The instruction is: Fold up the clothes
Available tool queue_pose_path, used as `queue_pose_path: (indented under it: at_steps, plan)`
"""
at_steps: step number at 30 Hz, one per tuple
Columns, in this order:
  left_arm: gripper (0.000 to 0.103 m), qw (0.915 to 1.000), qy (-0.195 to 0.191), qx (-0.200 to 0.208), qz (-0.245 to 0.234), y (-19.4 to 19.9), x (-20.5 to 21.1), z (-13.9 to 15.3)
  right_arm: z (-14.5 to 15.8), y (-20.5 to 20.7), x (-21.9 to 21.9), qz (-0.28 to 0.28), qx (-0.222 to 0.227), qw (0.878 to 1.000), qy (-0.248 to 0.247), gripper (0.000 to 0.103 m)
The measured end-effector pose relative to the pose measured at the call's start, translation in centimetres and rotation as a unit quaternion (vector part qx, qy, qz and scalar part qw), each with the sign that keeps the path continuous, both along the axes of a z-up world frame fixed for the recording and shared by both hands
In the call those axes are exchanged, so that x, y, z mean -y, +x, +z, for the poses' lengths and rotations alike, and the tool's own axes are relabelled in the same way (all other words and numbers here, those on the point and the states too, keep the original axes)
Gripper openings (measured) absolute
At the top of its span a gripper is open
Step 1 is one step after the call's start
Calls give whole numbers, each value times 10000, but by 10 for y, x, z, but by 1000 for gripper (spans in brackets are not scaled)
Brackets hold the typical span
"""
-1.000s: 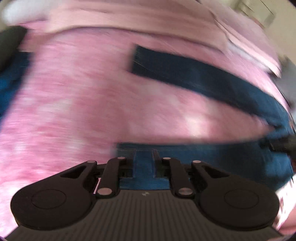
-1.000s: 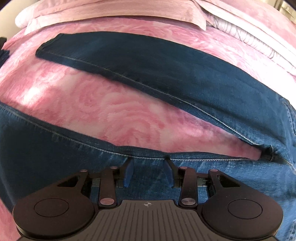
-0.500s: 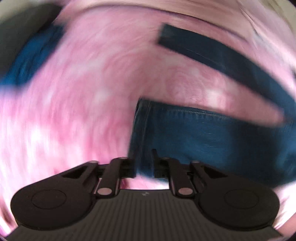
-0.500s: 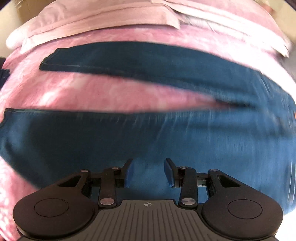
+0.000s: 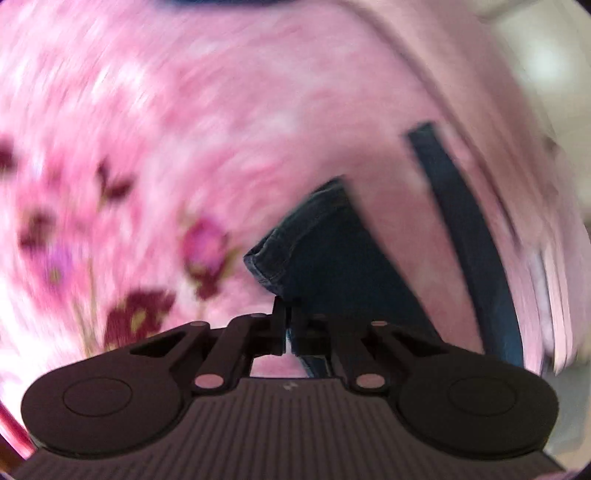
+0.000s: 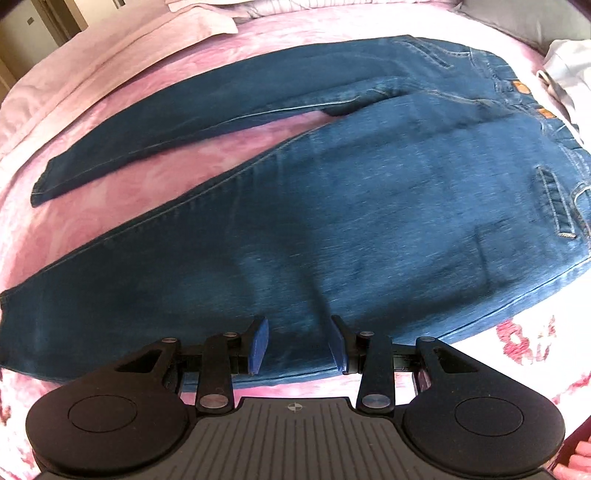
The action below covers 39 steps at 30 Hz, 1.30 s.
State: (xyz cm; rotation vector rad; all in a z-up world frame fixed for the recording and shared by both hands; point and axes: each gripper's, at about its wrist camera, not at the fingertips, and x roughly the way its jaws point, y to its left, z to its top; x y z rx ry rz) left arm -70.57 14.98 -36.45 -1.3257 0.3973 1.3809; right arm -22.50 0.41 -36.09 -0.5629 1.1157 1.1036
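L gripper (image 5: 287, 314) clamped shut on hem of jeans (image 6: 332, 206) leg, R gripper (image 6: 298, 341) open over near leg, nothing gripped, pink bedspread (image 6: 155, 155) underneath.

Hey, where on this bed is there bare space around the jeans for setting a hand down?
Bare pink bedspread lies beyond the far leg, up to the pillows, and in the wedge between the two legs of the jeans. It is crowded by the waistband, where white cloth lies.

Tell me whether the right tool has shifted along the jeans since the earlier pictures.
Yes. The right tool has travelled along the jeans toward the waistband: the pockets and orange tabs, unseen before, now show at the right, and the far leg's hem sits further left.
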Motion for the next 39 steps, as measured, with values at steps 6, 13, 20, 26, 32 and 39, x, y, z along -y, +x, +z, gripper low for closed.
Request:
queue_pose_path:
  at_steps: [6,13,20,26,32,39]
  plan:
    - [7,9914,-264,-933,-880,12,6,-14,-12,2,1,196,308,9992,-183,39]
    - [8,9527,1,-2672,-1447,58,16,34,0,-34,6,1294,663,9890,255,39]
    - [8,9384,825,-2123,-2598,123,23,30,-14,-51,1,1627,361,9849,462,39]
    - [8,9377,386,-2248,-2619,123,8,-24,-23,-23,13,1807,1056,9774,310,39]
    - [6,9427,162,-2481,-2225,118,4,-9,-7,86,42,522,1292,9898,291,39]
    - [12,9405,-9,-2623,-2161,198,35,-22,-20,158,55,588,1300,9896,191,39]
